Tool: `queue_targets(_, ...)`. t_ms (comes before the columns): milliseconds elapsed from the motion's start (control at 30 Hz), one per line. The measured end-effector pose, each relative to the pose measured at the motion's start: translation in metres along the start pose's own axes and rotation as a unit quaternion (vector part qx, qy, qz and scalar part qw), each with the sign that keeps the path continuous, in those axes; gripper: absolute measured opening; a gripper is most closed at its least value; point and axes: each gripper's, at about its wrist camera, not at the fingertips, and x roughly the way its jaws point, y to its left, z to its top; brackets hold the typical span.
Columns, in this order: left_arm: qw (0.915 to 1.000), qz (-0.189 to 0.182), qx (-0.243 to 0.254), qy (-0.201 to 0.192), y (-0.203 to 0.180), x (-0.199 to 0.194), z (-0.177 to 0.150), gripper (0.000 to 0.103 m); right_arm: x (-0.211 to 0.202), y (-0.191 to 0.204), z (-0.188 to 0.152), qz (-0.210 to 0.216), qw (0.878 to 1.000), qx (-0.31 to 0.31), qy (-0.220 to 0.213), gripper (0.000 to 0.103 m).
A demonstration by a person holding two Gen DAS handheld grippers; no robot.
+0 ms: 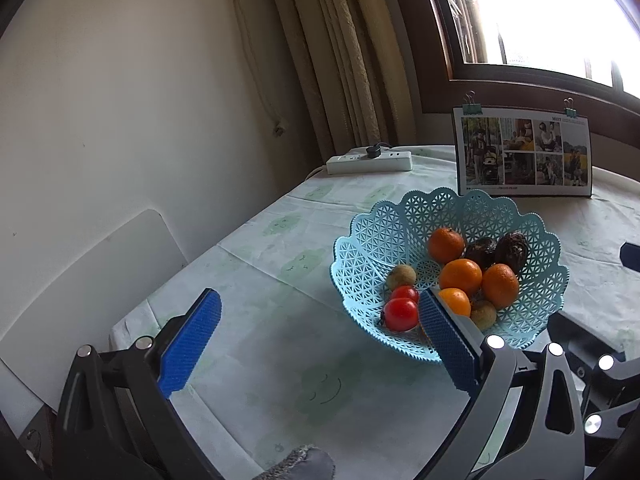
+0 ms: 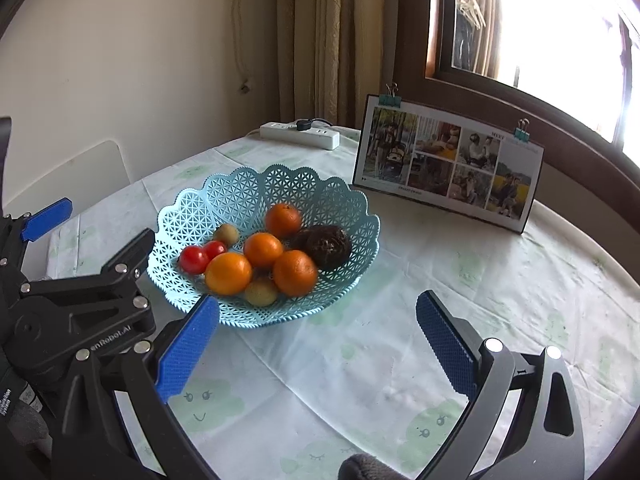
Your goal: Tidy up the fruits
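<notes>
With all fruit seen heaped in the basket [image 2: 200, 216], both grippers, left [image 1: 320, 336] and right [image 2: 318, 340], are held open and empty, so sorting seems finished or unstarted.

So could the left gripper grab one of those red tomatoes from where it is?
Probably yes. The left gripper is open and empty, the tomatoes sit uncovered at the basket's near edge, nothing between.

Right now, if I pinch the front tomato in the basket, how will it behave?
The tomato looks glossy and round, so it may slip or roll toward the oranges. Thin skin probably bruises under a hard squeeze. It likely weighs little, so the basket should stay put.
</notes>
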Motion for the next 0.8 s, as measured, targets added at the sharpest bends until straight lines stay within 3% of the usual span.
queue_targets(800,0.9998,0.007,0.011,0.014,-0.0017,0.0079,-0.0069,0.1,0.0078,0.0031,0.003,-0.045,0.999,-0.02,0.007,0.098)
